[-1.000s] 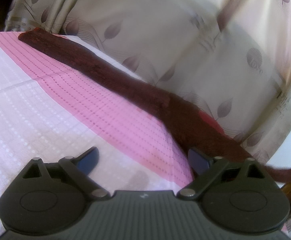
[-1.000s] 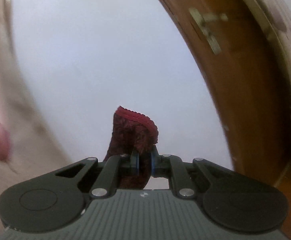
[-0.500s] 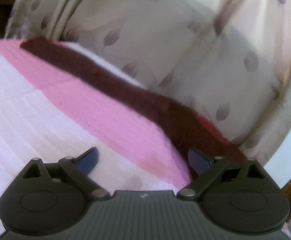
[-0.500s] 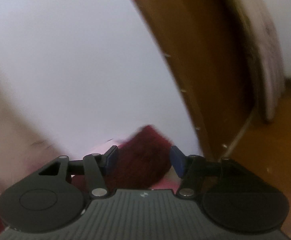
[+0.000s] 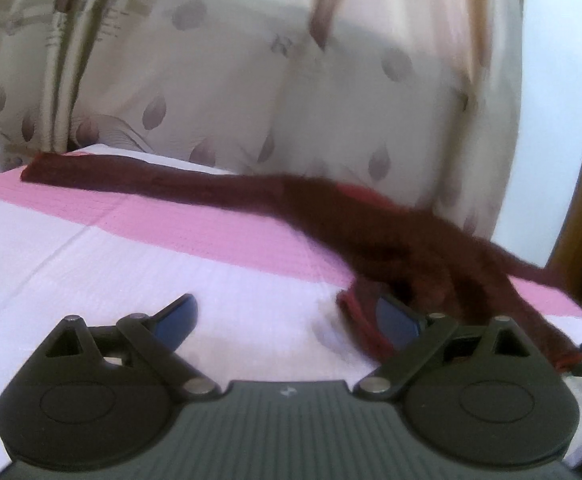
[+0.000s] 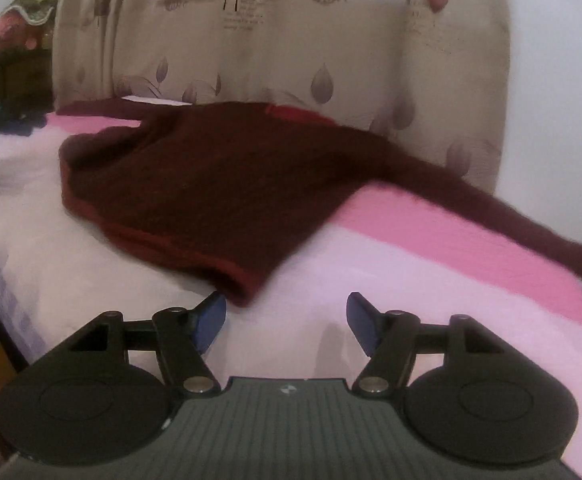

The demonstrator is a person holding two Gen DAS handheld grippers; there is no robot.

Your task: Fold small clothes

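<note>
Both the left gripper and the right gripper are held low over the bed, jaws spread, beside the sweater.

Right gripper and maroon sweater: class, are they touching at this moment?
Apart. The right wrist view shows the right gripper open, with bare bedsheet between its fingers; the maroon sweater hem ends just beyond the left fingertip.
</note>
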